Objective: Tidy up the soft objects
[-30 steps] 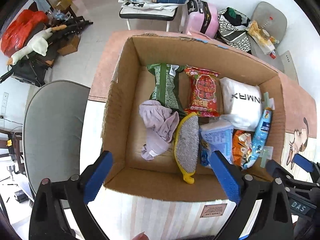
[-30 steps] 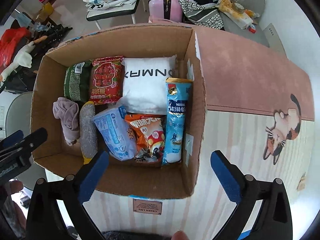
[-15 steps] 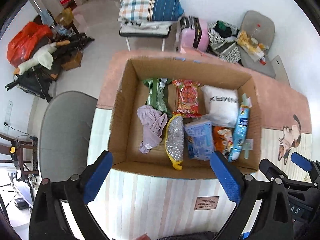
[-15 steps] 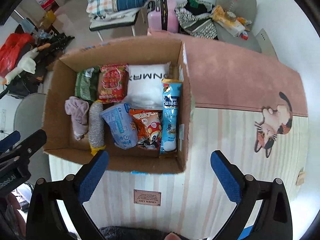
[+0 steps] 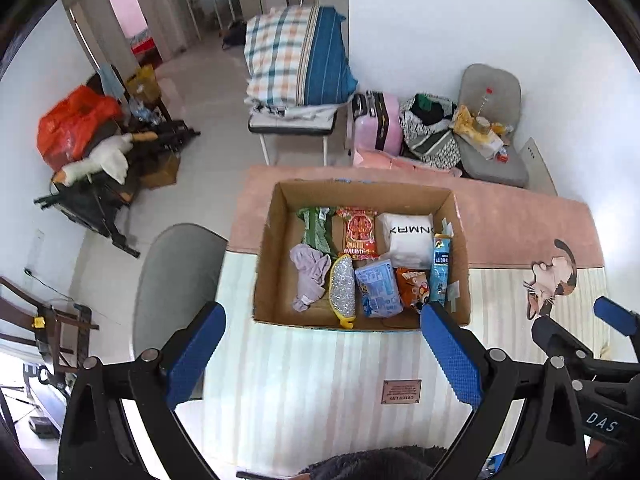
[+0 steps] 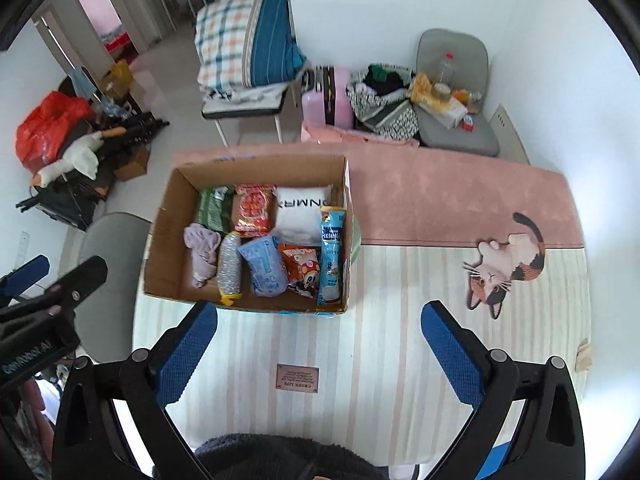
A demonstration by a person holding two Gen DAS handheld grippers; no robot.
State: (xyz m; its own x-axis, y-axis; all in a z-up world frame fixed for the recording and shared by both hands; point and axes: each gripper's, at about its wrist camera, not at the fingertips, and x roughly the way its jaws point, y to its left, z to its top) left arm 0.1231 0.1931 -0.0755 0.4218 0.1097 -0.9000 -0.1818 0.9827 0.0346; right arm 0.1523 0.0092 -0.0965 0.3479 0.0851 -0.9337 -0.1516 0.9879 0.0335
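Note:
An open cardboard box [image 5: 272,264] [image 6: 164,232] stands on the table. In it lie a lilac cloth [image 5: 308,276] [image 6: 202,250], a silver scouring pad [image 5: 343,288] [image 6: 229,266], a white pillow pack [image 5: 410,236] [image 6: 302,210], green [image 5: 316,226], red [image 5: 358,232], blue [image 5: 378,288] and orange [image 5: 412,282] snack bags, and a tall blue packet [image 5: 439,268] [image 6: 331,256]. My left gripper [image 5: 320,356] is open and empty, high above the table's near side. My right gripper [image 6: 318,356] is open and empty, likewise raised.
The table wears a striped mat with a cat picture [image 6: 504,264] and a pink far band [image 6: 440,200]. A grey chair [image 5: 172,280] stands at the left. Beyond are a bedding-laden bench [image 5: 296,120], a pink suitcase [image 5: 378,126] and another laden chair [image 5: 488,136].
Both grippers have drawn back and up from the box, so it looks smaller and more of the room shows. The box contents have not moved.

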